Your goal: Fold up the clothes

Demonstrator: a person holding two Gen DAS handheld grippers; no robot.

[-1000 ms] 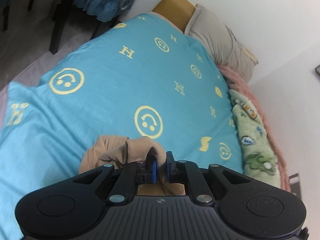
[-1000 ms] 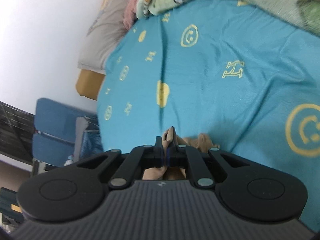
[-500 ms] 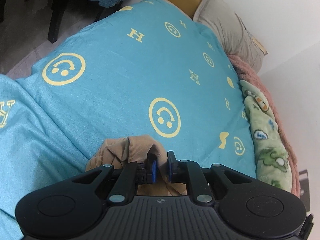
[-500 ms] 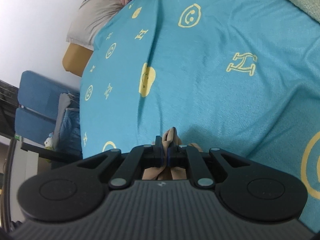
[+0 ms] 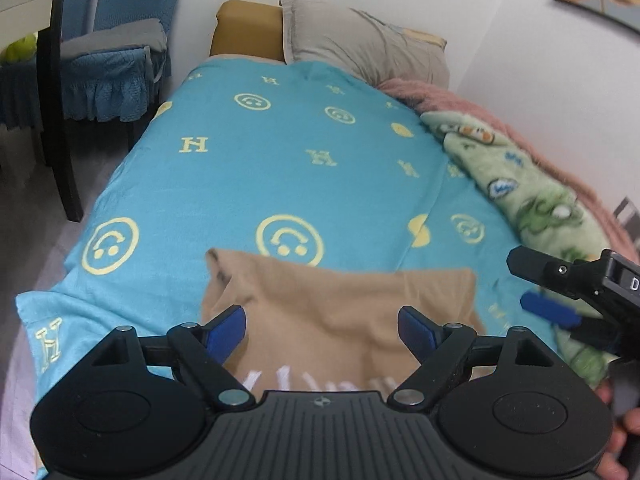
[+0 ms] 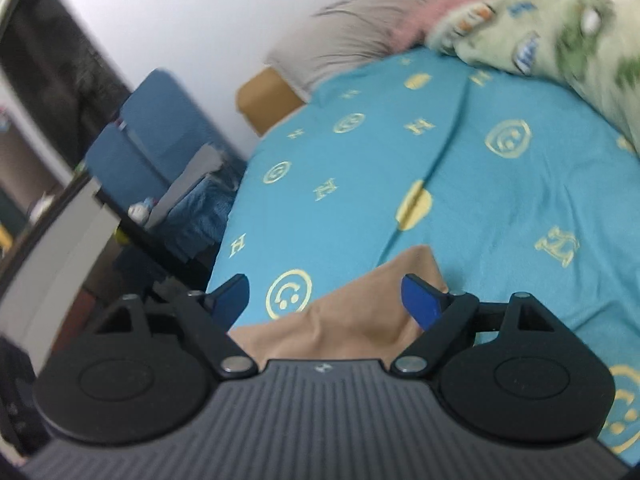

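A tan garment (image 5: pixel 340 312) with white lettering near its front edge lies spread flat on the turquoise bedspread (image 5: pixel 288 168). My left gripper (image 5: pixel 322 326) is open above the garment's near part, with nothing in it. My right gripper (image 6: pixel 324 298) is open and empty over the garment's right end (image 6: pixel 360 312). The right gripper also shows at the right edge of the left wrist view (image 5: pixel 560 300).
A grey pillow (image 5: pixel 360 44) and a mustard cushion (image 5: pixel 248 28) lie at the head of the bed. A green patterned blanket (image 5: pixel 532 196) over a pink one runs along the wall side. A blue-covered chair (image 5: pixel 104 64) stands left of the bed.
Both grippers were shut on bunched tan cloth; both have opened and let go. The garment now lies spread flat, and both grippers have pulled back and tilted up.
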